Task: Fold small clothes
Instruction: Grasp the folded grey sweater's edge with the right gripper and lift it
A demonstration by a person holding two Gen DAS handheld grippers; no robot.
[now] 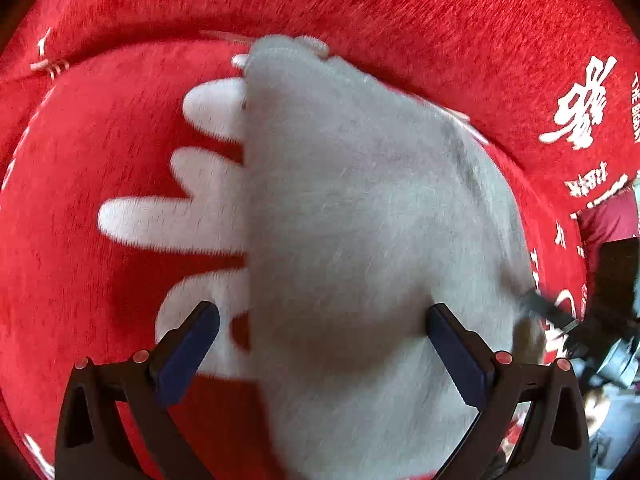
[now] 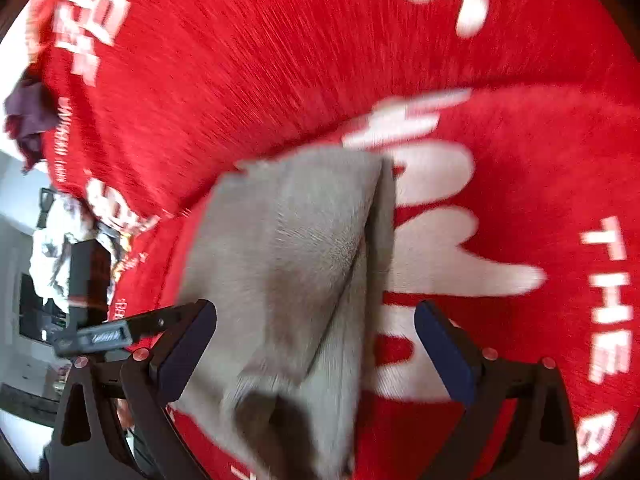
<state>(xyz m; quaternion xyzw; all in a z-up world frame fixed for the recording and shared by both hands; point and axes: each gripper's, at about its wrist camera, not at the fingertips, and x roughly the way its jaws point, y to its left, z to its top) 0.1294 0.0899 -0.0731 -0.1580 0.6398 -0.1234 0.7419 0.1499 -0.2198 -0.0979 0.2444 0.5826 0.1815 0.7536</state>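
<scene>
Red plush fabric with big white lettering (image 1: 188, 216) fills both views; it looks like a cushion or sofa cover (image 1: 80, 280) rather than a table, and a seam or fold curves across its far side. Off its edge we can make out blurred room clutter, too smeared to name.

On the left, our left gripper (image 1: 324, 320) points steeply down at the cover with its fingers (image 1: 188, 352) spread wide. A small grey garment (image 1: 360, 220) lies flat on the red cover and runs between those fingers, but the pads are not pressing on it. Its left edge is straight, like a fold line, which suggests one fold is already made and the cloth has been laid down to settle.

Moving right, our right gripper (image 2: 316, 320) also stands with its fingers (image 2: 448, 356) wide apart over the same grey garment (image 2: 288, 248). Here the cloth shows a doubled edge along its right side and a rumpled, shadowed corner nearest the camera. Nothing is pinched. At the left of this view the black tip of the other gripper lies just beside the garment's edge.

We judge that both hands are open because the cloth is resting between folds; the next move calls for picking an edge or corner cleanly, and the rumpled near corner could spoil a neat fold.
</scene>
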